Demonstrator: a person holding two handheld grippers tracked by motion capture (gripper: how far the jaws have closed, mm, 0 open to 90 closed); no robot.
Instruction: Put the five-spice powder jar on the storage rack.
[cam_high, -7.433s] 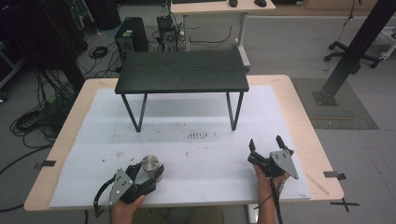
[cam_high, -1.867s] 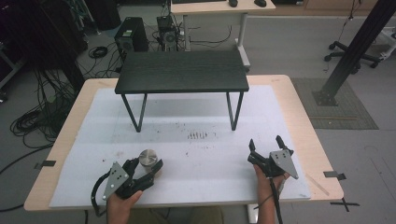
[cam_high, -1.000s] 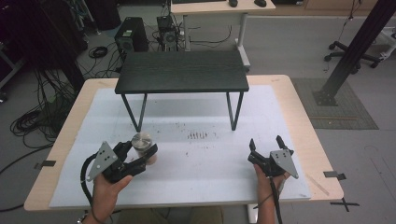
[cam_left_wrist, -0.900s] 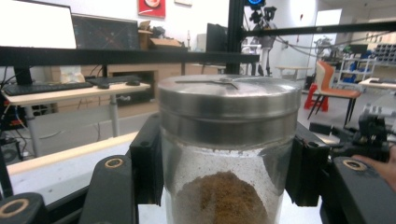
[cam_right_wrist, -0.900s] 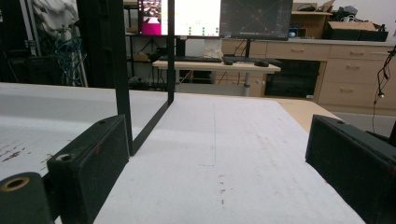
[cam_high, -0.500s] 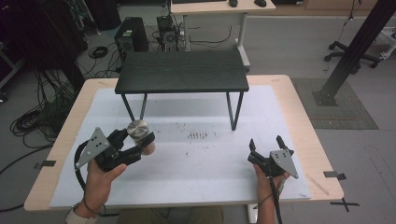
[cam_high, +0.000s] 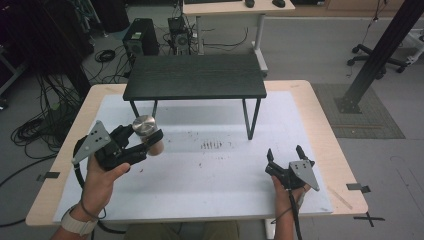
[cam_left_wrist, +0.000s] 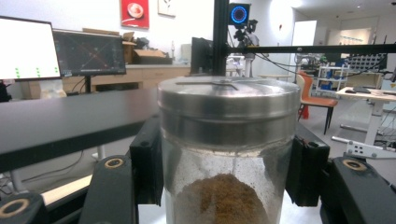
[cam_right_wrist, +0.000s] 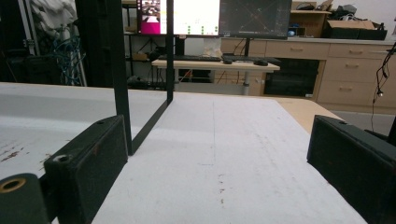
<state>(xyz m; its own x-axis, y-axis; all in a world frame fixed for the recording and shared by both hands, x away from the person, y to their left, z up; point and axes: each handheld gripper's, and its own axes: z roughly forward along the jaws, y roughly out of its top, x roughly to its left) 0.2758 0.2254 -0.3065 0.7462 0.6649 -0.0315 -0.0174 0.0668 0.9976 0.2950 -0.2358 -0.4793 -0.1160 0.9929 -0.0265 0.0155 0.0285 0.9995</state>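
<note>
A glass jar (cam_high: 146, 134) with a brushed metal lid (cam_high: 144, 124) is clamped between the jaws of the left gripper (cam_high: 150, 140), which is held up above the white mat (cam_high: 215, 170) at the left side of the table (cam_high: 320, 115), just in front of the left legs of the small black shelf (cam_high: 195, 76); in the left gripper view the jar (cam_left_wrist: 229, 154) is seen upright and close to the camera, pressed on both sides by the black pads (cam_left_wrist: 148, 161), with a mound of brown powder (cam_left_wrist: 219, 198) lying in its lower part and a dusting of it on the inner glass; the shelf top (cam_left_wrist: 70, 121) is seen beyond it at about lid height; the left hand (cam_high: 102, 175) is wrapped around the gripper body, and a band is worn at the wrist (cam_high: 75, 227); the right gripper (cam_high: 284, 155) is held low at the right front of the mat, well apart from the jar, its jaws spread open with nothing between them; in the right gripper view bare white mat (cam_right_wrist: 219, 158) is seen between the two parted jaws, and a thin black shelf leg (cam_right_wrist: 122, 79) is seen rising from the mat just beyond the left one; a patch of small dark marks (cam_high: 212, 145) is seen on the mat near its middle, between the two grippers; monitors and desks are seen in the background of both gripper views.
</note>
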